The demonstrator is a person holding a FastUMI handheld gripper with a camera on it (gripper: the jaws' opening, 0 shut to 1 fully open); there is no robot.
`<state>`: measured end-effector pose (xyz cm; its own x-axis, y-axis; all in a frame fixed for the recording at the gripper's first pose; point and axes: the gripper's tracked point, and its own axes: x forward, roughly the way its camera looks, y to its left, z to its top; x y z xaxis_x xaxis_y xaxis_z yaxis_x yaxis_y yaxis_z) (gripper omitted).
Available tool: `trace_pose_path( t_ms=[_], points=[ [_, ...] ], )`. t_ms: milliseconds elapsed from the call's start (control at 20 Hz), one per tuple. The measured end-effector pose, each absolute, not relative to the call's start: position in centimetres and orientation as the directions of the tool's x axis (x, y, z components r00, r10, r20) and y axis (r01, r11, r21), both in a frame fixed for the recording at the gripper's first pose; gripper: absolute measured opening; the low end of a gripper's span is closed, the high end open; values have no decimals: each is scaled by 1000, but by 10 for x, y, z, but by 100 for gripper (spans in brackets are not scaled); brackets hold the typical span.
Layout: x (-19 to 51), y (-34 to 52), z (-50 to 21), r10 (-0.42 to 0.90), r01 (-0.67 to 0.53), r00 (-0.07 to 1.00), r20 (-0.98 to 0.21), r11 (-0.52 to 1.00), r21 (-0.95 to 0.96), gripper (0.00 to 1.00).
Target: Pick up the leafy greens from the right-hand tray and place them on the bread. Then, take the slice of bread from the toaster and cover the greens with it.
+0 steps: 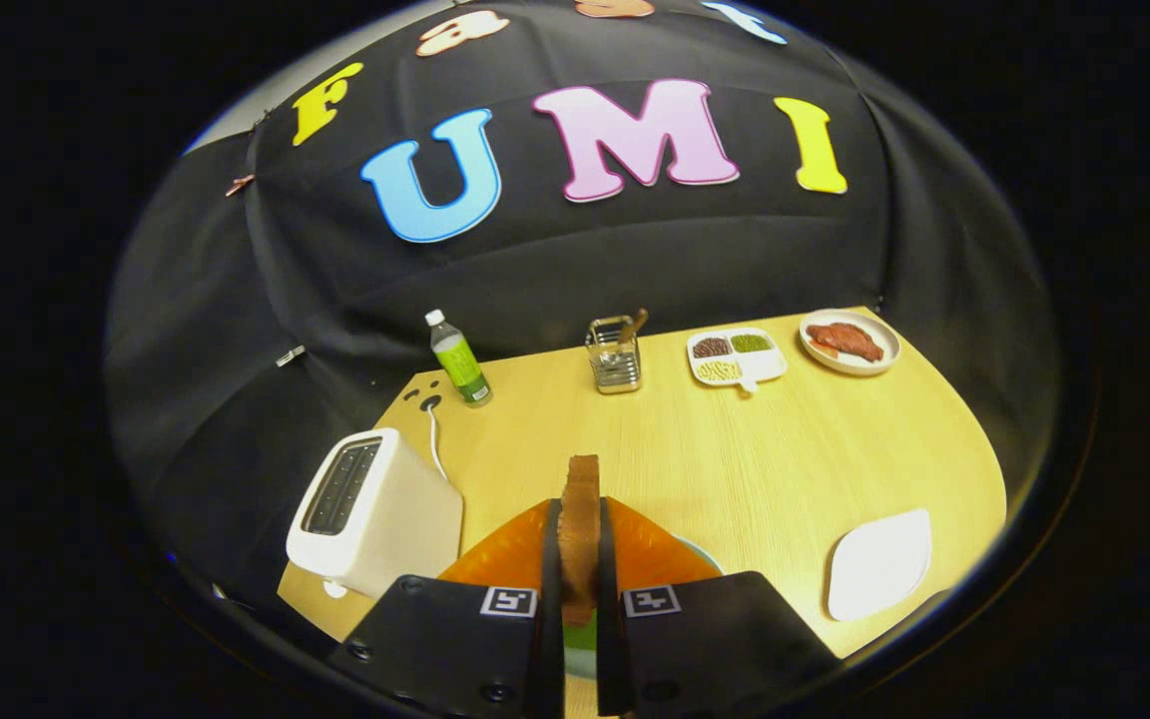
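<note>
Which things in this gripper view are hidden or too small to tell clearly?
- Greens: a green patch low between the jaws; the bread slice and gripper hide the rest.
- Orange plate: mostly behind the jaws; any bread on it is hidden.
- Toaster: the slots look dark, inside unclear.
- Divided dish: its fillings are too small to identify.
- Holder: contents too small.

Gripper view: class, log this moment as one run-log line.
gripper: shut on bread slice | slice: upright, edge-on | below: orange plate, green showing | toaster: slots empty | white tray: bare
</note>
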<state>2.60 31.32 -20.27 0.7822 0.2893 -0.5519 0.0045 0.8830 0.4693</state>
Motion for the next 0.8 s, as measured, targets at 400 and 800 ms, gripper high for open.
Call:
trace_pose_path(
  t_ms=[400,800],
  points=[
    [19,343,-248,288,196,793,-537,714,672,17],
    [-13,324,-315,221,242,746,-628,790,564,17]
  ],
)
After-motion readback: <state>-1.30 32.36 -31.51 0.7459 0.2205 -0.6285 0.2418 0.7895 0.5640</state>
